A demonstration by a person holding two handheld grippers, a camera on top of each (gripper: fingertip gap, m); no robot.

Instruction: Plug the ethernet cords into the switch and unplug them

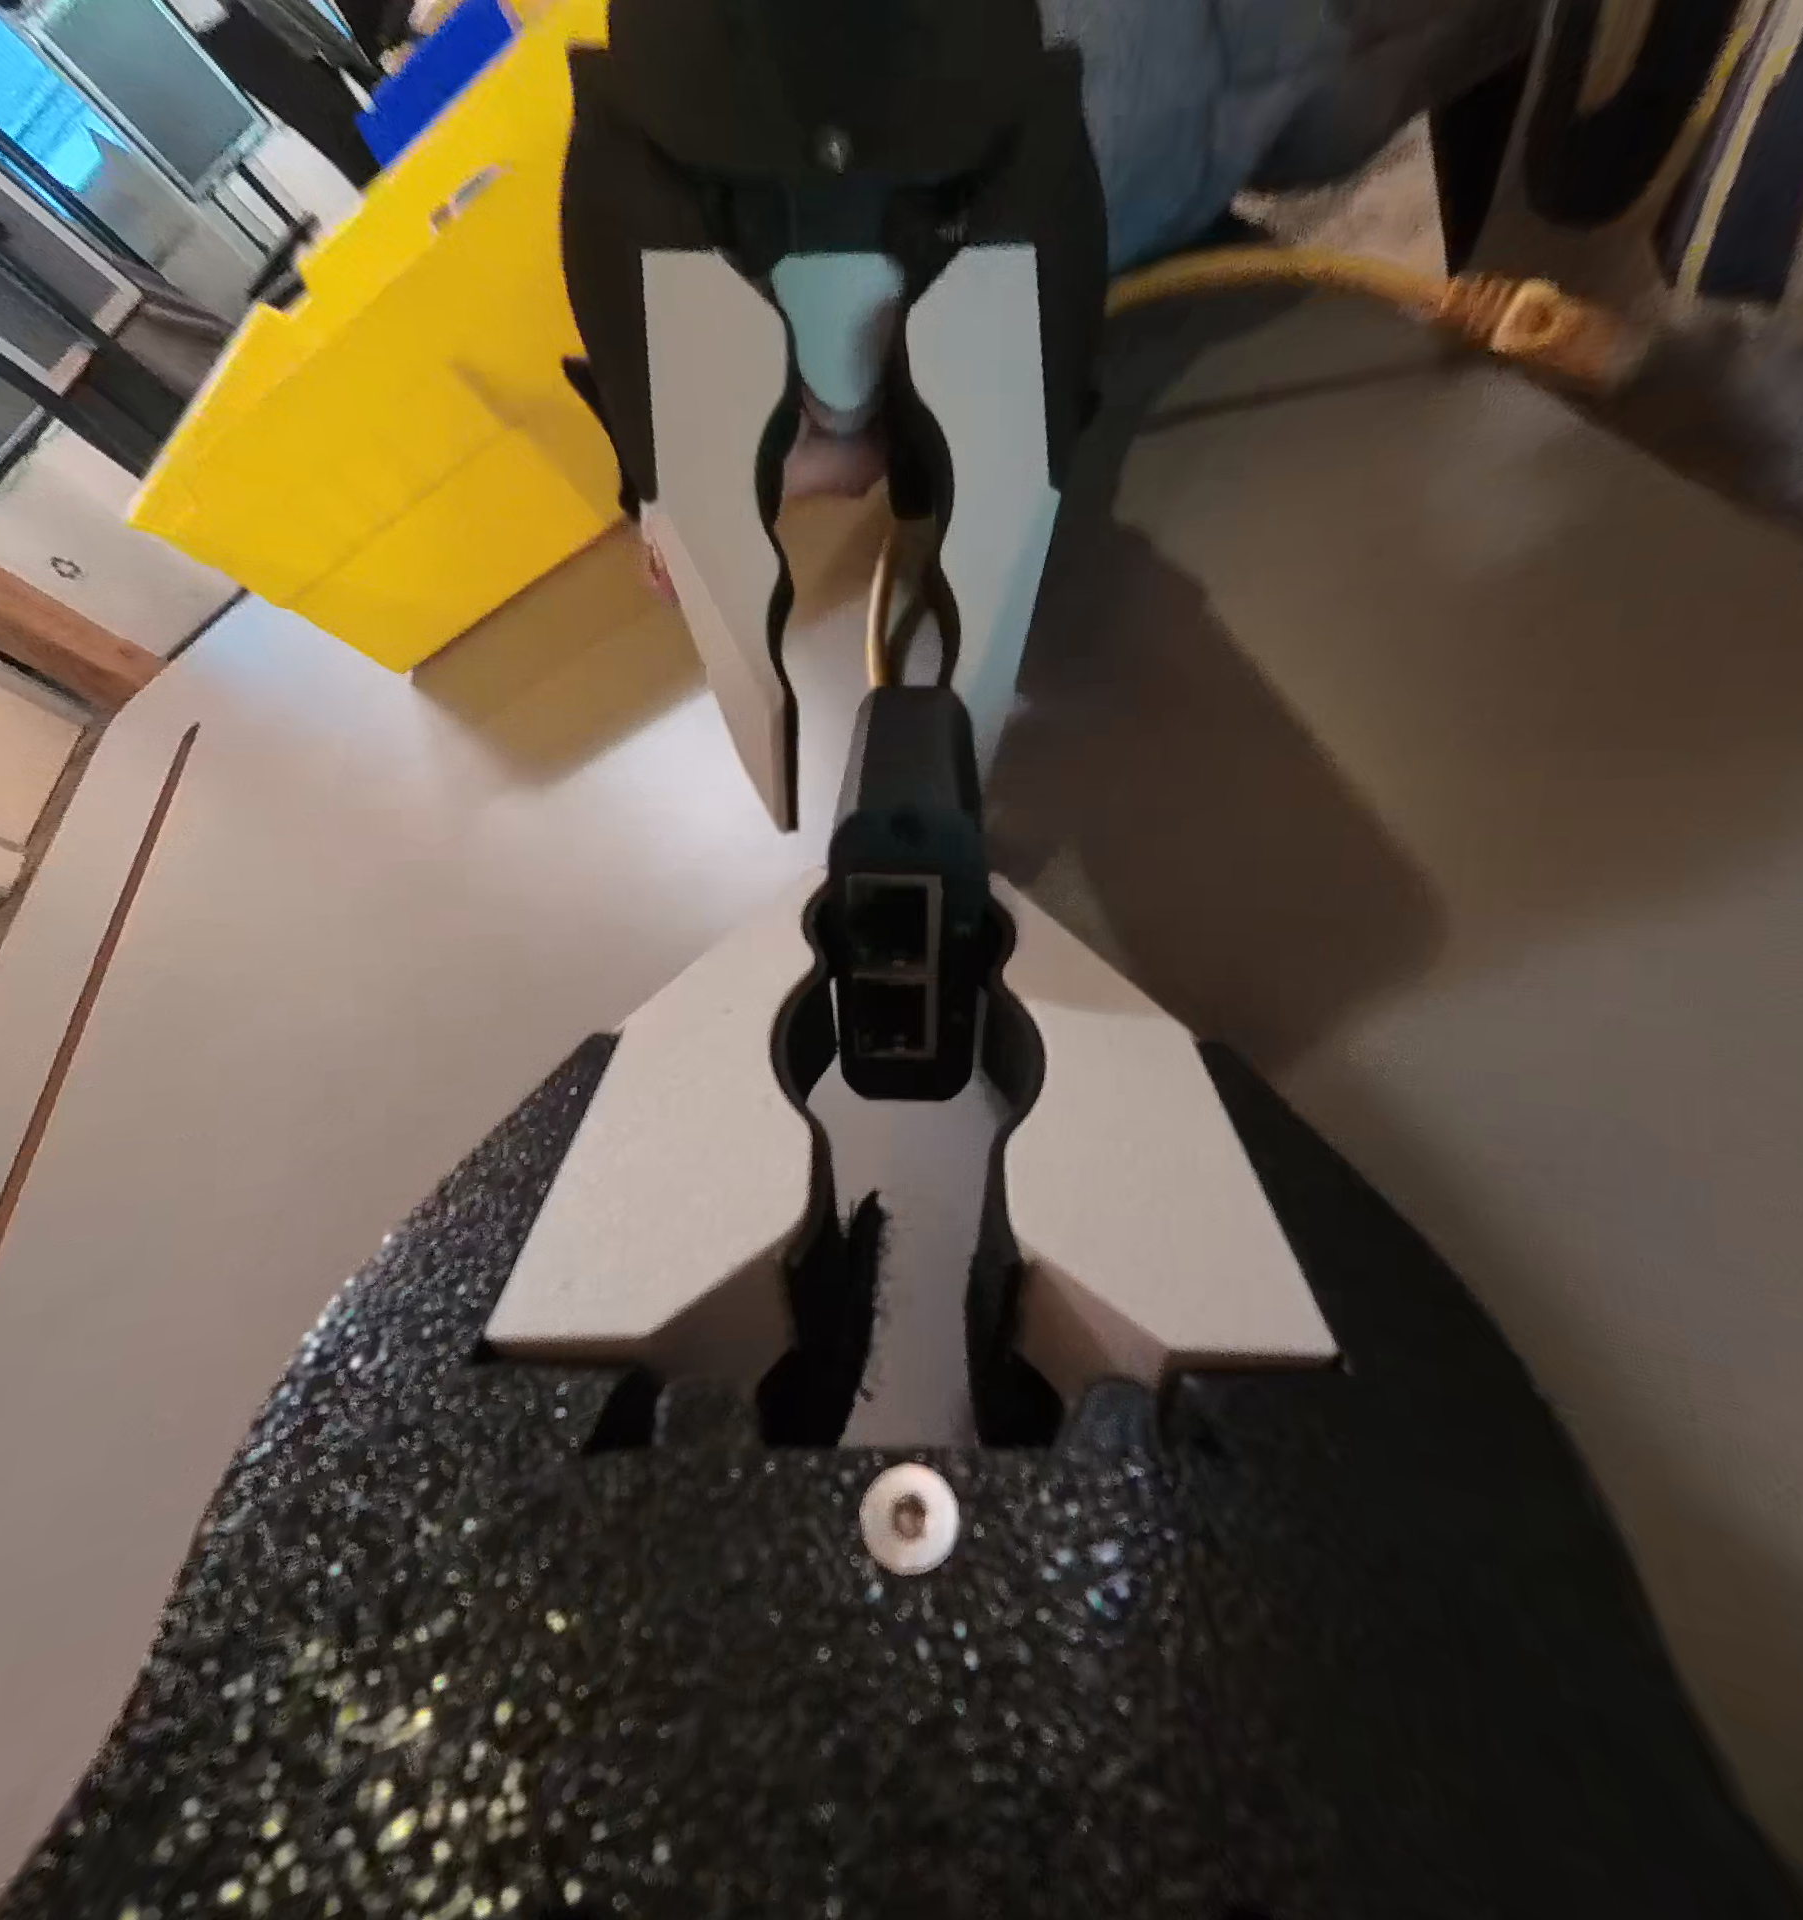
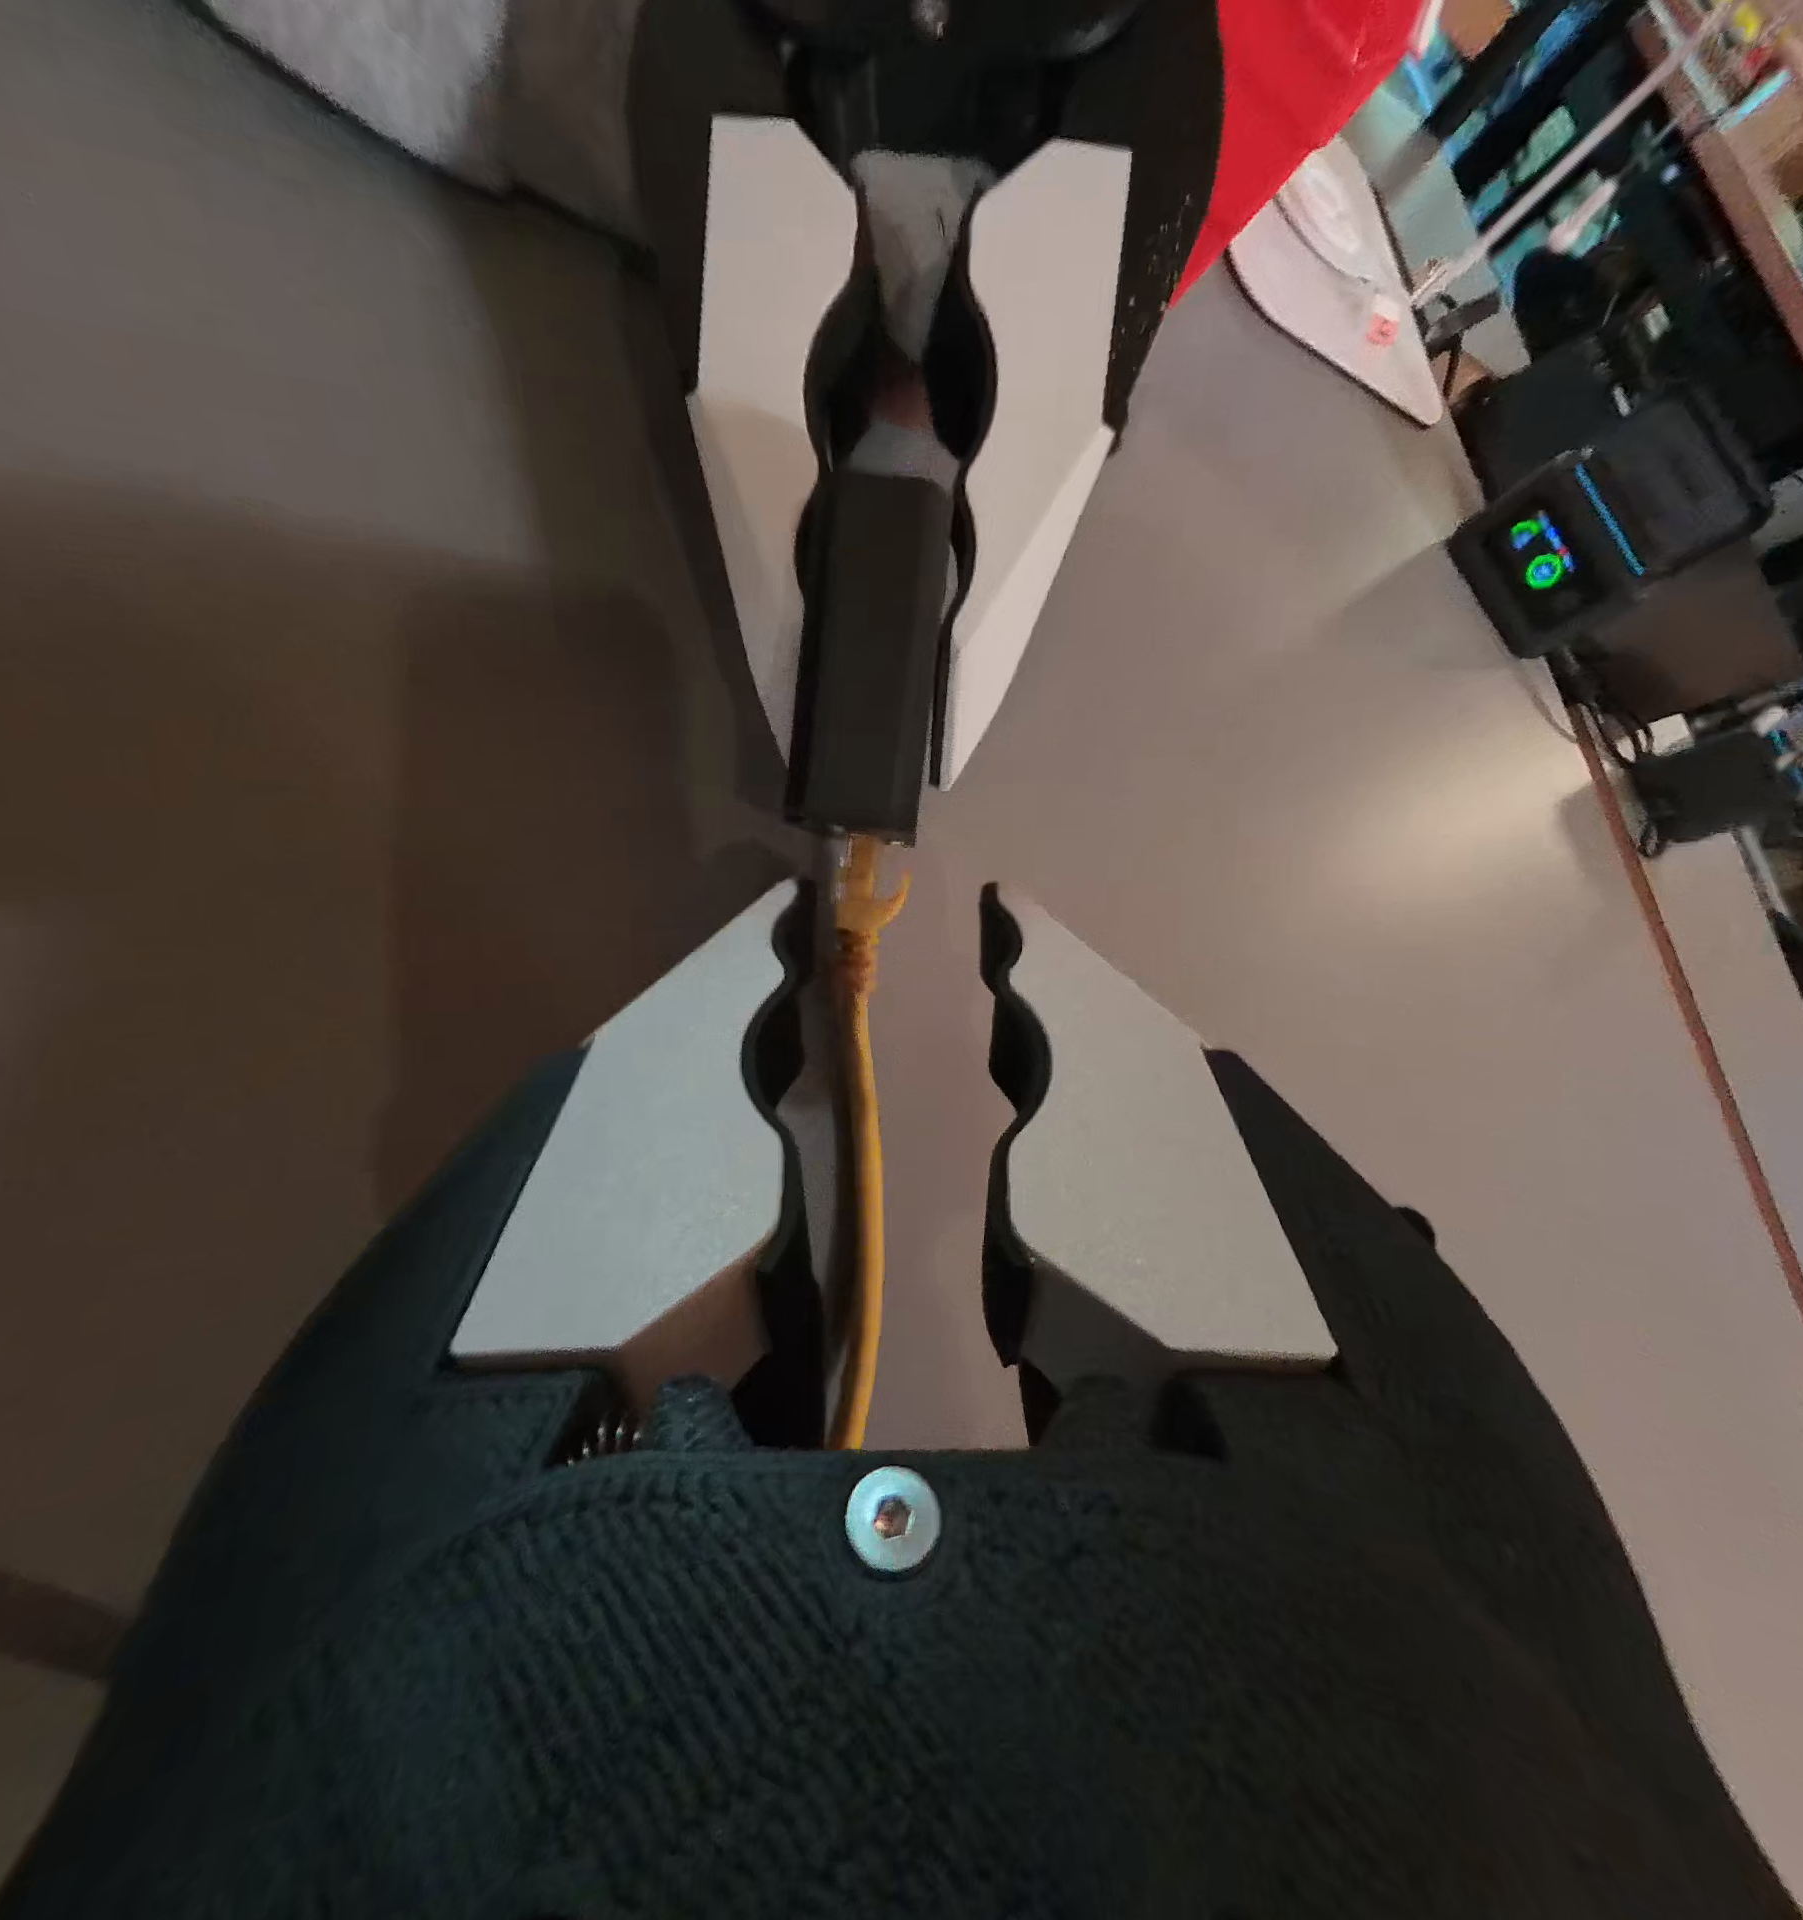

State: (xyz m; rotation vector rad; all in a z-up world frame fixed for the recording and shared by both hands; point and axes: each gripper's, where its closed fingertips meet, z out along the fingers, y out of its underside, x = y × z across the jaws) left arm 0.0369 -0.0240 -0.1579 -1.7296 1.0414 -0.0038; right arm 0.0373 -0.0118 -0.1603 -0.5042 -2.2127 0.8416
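Note:
My left gripper (image 1: 897,935) is shut on the small black switch (image 1: 897,977), held above the table with two empty ports facing its camera. In the right wrist view the switch (image 2: 866,644) sits between the left gripper's fingers (image 2: 861,769). A yellow ethernet cord (image 2: 866,1143) ends in a plug (image 2: 864,883) seated in the switch's near end. My right gripper (image 2: 886,894) is open around the cord, which lies along its left finger. In the left wrist view the right gripper (image 1: 866,707) faces me, with the cord (image 1: 881,613) between its fingers.
Yellow bins (image 1: 388,416) stand on the beige table (image 1: 357,935) at the left. More yellow cord (image 1: 1292,275) trails at the upper right. A black device with a lit screen (image 2: 1541,561) stands near the table's right edge (image 2: 1707,1039). A red object (image 2: 1281,94) is behind. Left and right tips are no more than a few centimetres apart.

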